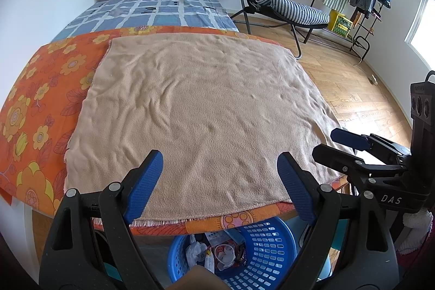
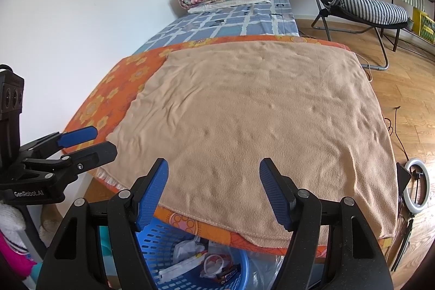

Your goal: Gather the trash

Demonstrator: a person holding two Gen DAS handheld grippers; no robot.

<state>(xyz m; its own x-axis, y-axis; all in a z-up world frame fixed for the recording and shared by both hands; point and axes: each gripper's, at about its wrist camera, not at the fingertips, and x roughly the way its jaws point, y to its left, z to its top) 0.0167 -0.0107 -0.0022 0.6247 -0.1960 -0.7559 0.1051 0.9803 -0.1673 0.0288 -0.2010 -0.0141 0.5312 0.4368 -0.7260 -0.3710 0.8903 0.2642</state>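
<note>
"DAS" showing in white on right gripper (image 1: 350, 151) body, at 4 o'clock in left wrist view. "GenRobot.AI" showing on left gripper (image 2: 89, 143) body, at 8 o'clock in right wrist view.

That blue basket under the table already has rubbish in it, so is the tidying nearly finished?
It looks close to done. The blue plastic laundry basket holds crumpled wrappers and paper. The beige fleece blanket on the table shows no litter. Nothing is in hand: the left claw and right claw are open. No remaining trash is visible.
</note>
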